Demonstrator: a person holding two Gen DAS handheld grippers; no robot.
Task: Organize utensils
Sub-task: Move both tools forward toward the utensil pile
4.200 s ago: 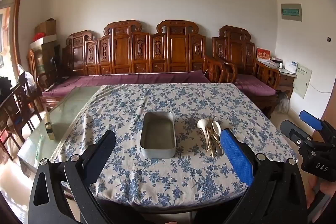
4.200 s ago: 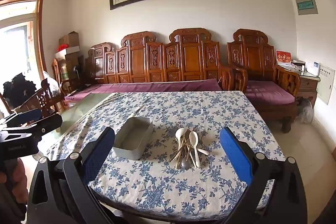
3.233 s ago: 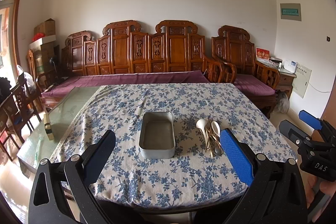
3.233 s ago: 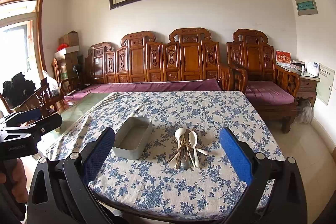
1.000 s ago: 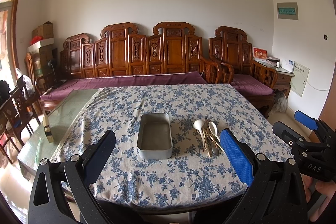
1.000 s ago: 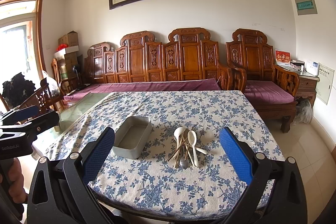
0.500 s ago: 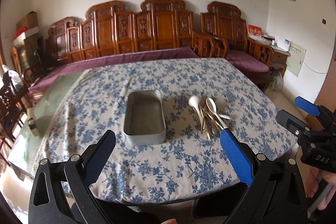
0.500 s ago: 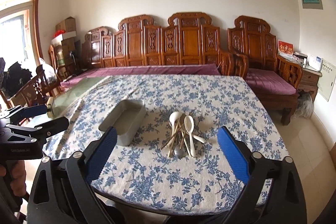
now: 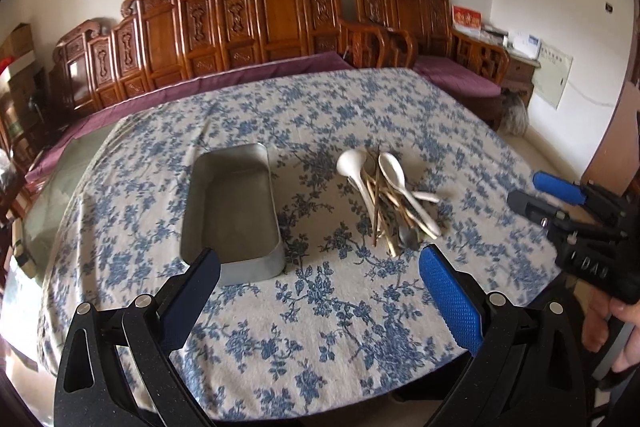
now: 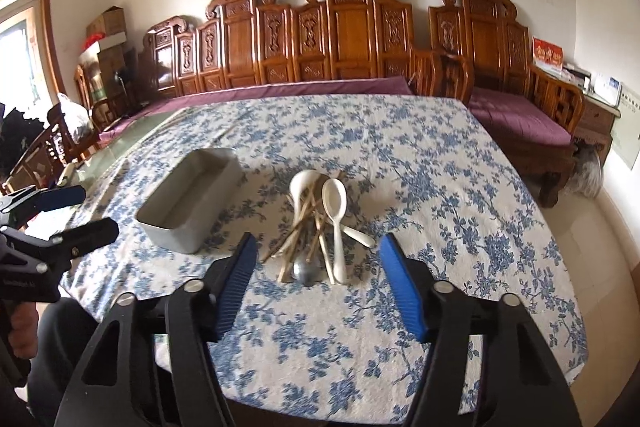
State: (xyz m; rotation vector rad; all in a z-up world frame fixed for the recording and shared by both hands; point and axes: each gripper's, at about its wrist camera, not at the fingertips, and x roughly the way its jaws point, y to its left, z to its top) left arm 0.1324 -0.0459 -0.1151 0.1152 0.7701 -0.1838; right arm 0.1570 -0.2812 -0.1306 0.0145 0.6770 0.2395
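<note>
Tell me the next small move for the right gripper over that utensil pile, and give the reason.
Probably lower the right gripper onto the near end of the utensil pile and pinch one white spoon. Its jaws are closing with nothing between them, the pile lies just ahead on the floral tablecloth, and the metal tray beside it is empty.

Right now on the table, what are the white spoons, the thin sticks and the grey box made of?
White spoons: probably ceramic, maybe plastic; smooth and glossy. Thin sticks: likely bamboo or wood chopsticks; tan and matte. Grey box: looks like metal, with a dull brushed sheen and thin walls.
</note>
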